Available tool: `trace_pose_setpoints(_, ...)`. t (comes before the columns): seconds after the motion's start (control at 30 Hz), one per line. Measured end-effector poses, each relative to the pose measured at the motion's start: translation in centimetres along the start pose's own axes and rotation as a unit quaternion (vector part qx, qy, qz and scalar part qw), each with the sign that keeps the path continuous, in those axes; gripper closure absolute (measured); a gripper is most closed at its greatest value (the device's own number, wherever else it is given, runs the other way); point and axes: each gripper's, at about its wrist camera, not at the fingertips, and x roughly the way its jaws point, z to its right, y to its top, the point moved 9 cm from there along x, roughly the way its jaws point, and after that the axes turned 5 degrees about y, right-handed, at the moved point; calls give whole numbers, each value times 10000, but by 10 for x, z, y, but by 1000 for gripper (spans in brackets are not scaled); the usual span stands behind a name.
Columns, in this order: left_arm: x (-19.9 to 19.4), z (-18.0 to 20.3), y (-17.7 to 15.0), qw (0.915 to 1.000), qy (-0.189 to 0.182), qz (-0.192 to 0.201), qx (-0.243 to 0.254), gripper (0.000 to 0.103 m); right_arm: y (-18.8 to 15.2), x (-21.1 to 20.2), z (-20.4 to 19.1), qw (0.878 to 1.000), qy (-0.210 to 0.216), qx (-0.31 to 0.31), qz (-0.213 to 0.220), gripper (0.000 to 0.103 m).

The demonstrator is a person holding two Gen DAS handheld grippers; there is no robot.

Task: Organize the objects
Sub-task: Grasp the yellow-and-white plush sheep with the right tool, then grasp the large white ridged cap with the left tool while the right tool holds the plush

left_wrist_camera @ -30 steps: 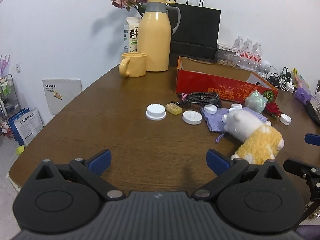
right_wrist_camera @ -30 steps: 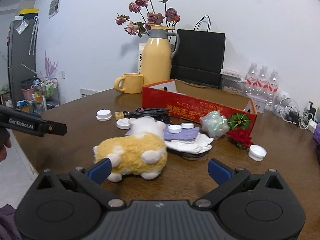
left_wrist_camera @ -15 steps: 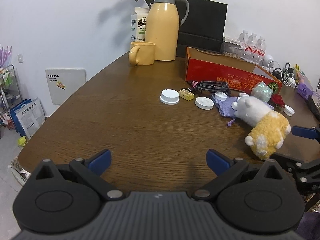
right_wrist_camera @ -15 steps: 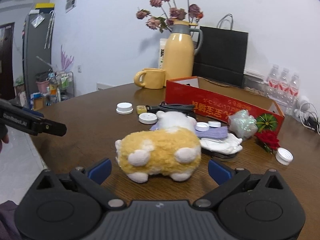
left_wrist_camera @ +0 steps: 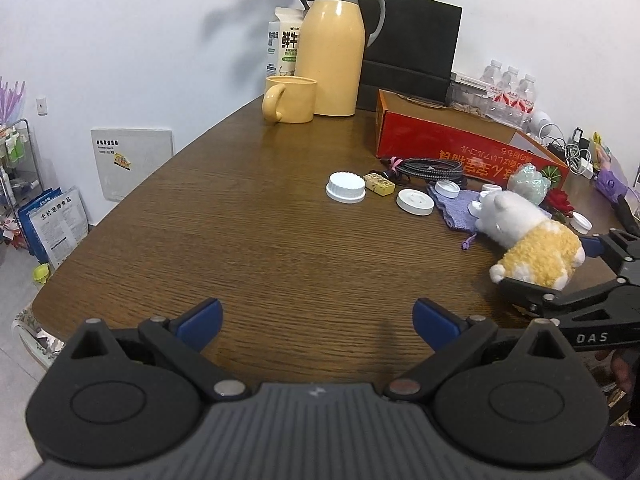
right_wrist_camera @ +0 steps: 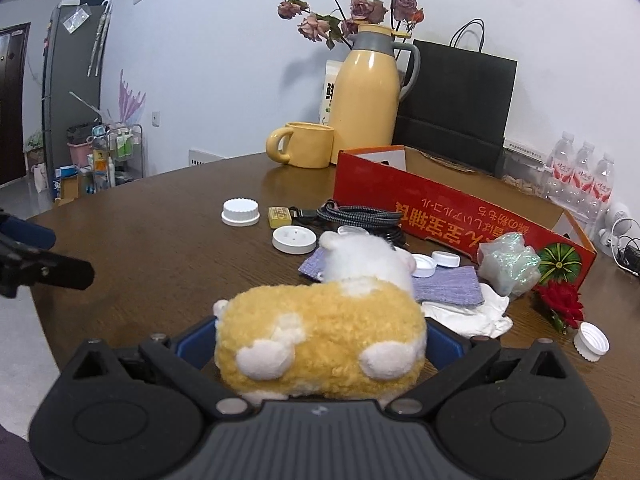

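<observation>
A yellow and white plush toy [right_wrist_camera: 320, 344] lies on the brown table [left_wrist_camera: 240, 248], its rear toward the right wrist camera. My right gripper [right_wrist_camera: 318, 336] is open, with its blue pads [right_wrist_camera: 194, 338] on either side of the plush's body. From the left wrist view the plush [left_wrist_camera: 532, 248] lies at the right with the right gripper's fingers [left_wrist_camera: 520, 290] around it. My left gripper [left_wrist_camera: 316, 316] is open over bare table near the front edge, holding nothing. An open red cardboard box [right_wrist_camera: 460, 216] stands behind the plush.
White caps [left_wrist_camera: 346, 187], a small yellow block [left_wrist_camera: 380, 185], a coiled black cable [left_wrist_camera: 430, 168], a purple cloth [right_wrist_camera: 448, 288], a crumpled wrap [right_wrist_camera: 508, 264] and a red flower [right_wrist_camera: 560, 300] lie before the box. Yellow mug [left_wrist_camera: 290, 100], thermos [left_wrist_camera: 332, 44] and black bag [left_wrist_camera: 412, 40] stand behind.
My right gripper has moved forward until the plush sits between its open fingers. The left gripper has drawn back and turned a little, its fingers still open.
</observation>
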Motion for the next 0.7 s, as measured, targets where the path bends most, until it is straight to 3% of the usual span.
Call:
trace_pose_setpoints(0.2,2,4,5,10000,-40,43,-9,0,-1,-1,0,10000,-13,-12,43,6)
trace_pose_setpoints(0.37,8,14,21,9998,-77,176,96,0,4,-16,7,9993,-31,104,356,8)
trace_pose_setpoints(0.7,52,34,77,9988,179,402,220,0,16,-38,49,9947,-607,379,743,9)
